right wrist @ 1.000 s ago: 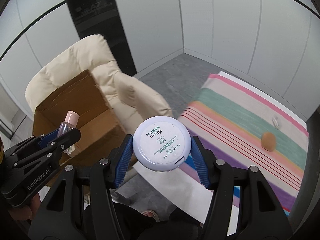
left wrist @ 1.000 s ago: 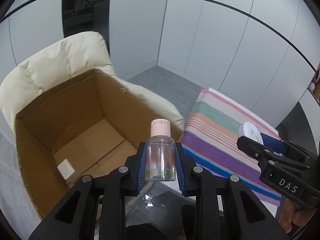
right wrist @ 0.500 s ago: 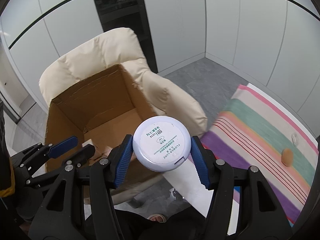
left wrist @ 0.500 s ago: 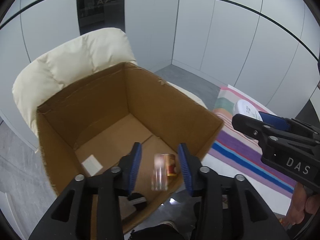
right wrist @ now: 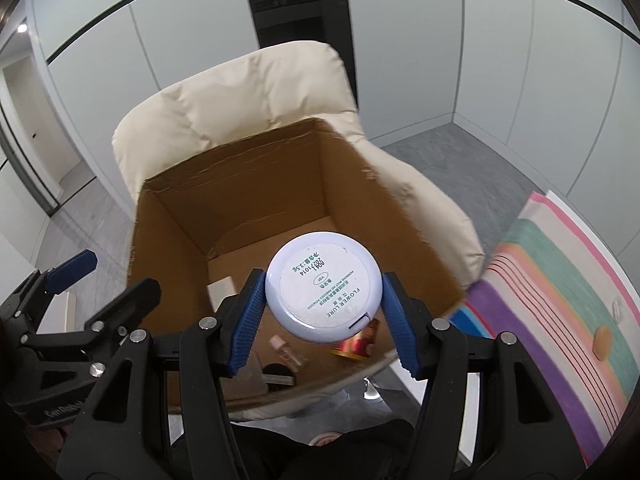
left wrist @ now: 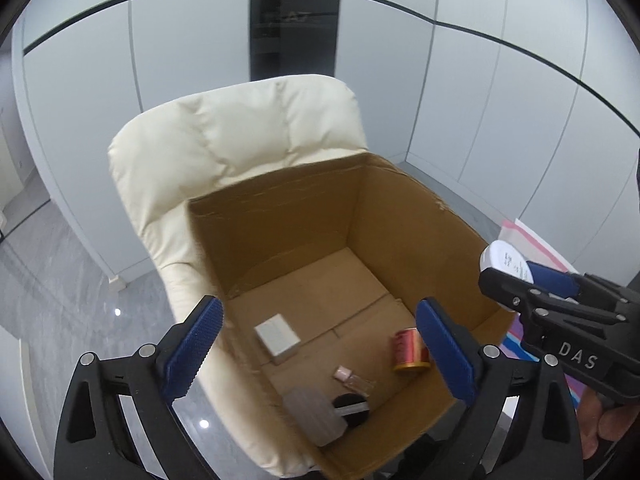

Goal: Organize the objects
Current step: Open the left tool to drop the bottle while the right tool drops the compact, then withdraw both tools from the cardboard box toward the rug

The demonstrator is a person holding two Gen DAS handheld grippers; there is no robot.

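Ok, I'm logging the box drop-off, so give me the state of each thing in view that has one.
left gripper: open, nothing between its jaws, which have just been opening
right gripper: shut on the round compact
cardboard box: open at the top, sitting on the cream chair
small clear bottle: lying on its side on the box floor
red can: tilted on the box floor
white packet: flat on the box floor

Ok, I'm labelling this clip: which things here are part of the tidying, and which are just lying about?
Part of the job:
- cardboard box
- round compact, held in right gripper
- clear bottle, in the box
- left gripper, empty, jaws just opened

Just there:
- cream armchair
- striped cloth
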